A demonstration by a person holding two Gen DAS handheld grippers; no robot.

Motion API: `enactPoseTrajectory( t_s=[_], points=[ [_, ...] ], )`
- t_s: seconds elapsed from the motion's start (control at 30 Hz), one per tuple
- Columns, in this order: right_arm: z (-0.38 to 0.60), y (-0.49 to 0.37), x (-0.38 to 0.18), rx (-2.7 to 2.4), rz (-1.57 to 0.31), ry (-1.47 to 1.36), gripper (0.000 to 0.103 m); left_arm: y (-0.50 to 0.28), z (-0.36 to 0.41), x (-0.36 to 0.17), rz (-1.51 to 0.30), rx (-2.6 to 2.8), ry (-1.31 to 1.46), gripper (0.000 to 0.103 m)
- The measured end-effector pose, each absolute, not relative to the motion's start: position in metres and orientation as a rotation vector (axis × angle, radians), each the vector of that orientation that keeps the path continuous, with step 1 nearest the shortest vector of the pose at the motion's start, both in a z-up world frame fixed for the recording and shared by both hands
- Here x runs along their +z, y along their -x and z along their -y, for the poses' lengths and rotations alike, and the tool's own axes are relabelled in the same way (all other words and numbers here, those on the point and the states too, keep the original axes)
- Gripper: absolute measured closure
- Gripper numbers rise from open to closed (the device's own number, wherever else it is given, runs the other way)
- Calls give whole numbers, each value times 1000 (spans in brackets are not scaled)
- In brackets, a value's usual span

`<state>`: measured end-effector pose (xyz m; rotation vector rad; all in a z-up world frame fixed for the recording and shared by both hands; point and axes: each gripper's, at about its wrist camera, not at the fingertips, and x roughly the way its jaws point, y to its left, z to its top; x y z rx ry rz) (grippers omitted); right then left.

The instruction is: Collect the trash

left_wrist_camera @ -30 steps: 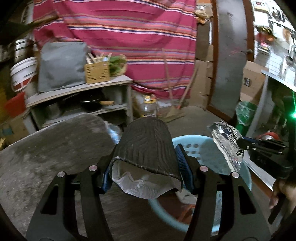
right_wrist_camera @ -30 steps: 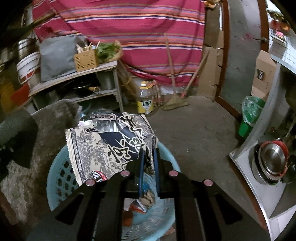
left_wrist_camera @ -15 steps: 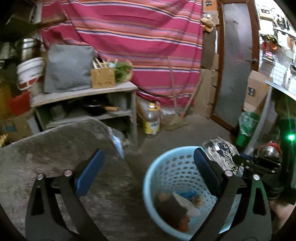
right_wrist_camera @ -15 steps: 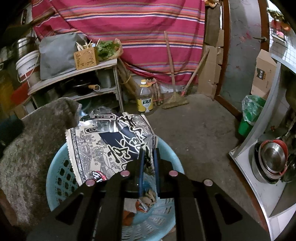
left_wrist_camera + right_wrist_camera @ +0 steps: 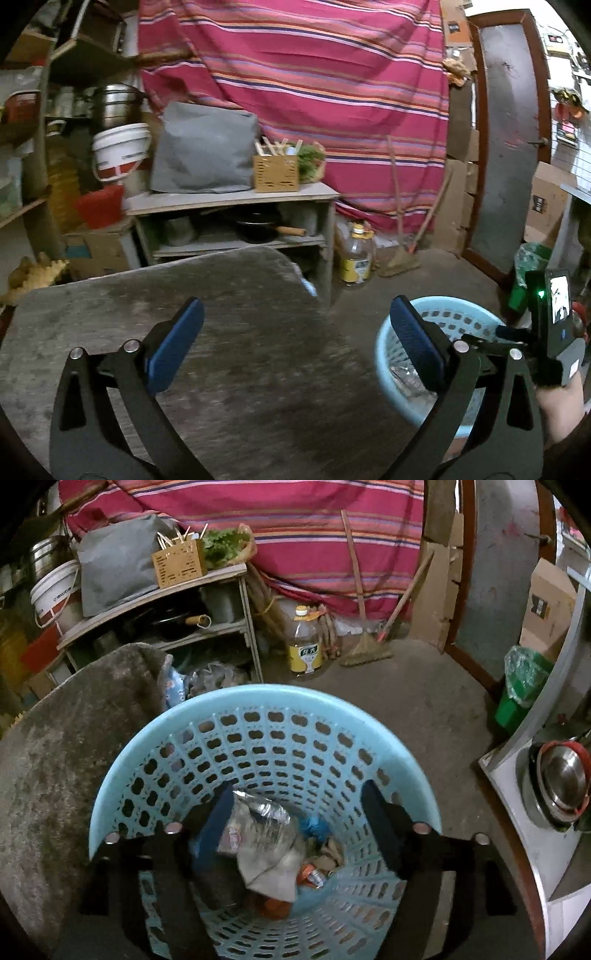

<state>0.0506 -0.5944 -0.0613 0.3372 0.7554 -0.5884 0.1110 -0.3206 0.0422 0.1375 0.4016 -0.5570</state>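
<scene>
A light blue perforated basket (image 5: 273, 709) stands on the floor beside the grey table (image 5: 55, 760). Trash lies in its bottom: a silver snack bag (image 5: 262, 823), white paper and small wrappers. My right gripper (image 5: 295, 812) is open and empty, held over the basket's mouth. My left gripper (image 5: 295, 336) is open and empty above the table (image 5: 240, 332), with the basket (image 5: 454, 314) at its right. The right gripper's body (image 5: 550, 332) shows at the right edge of the left wrist view.
A shelf unit (image 5: 236, 199) with a pan, a grey bag and a wooden box stands behind the table. An oil bottle (image 5: 304, 642) and a broom (image 5: 365, 646) stand by the striped curtain. A green bin (image 5: 517, 698) and a counter with metal bowls (image 5: 561, 775) are at right.
My left gripper let the dark wrapper fall into the basket and swung left over the table. My right gripper opened and dropped the printed snack bag into the basket.
</scene>
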Motion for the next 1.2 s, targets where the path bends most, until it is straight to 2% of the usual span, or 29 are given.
enactPoseTrajectory(
  t_s=[0.03,0.2,0.53,0.77,1.2],
  points=[
    [592,-50,-59,-588,-748,-336,14,-111,312,44,-398,-545,-136,5],
    [565,-46,-46,-568,-711,-300,4,-107,264,47,-399,-486,-126,5],
    [473,-16,-4,-507,-581,-164,4,-76,171,43,-399,-399,-137,5],
    [391,12,1,-426,-499,-128,4,-48,100,34,-371,-322,-106,5],
    [288,36,-4,-326,-364,-82,4,-7,39,2,-325,-199,-106,5]
  ],
)
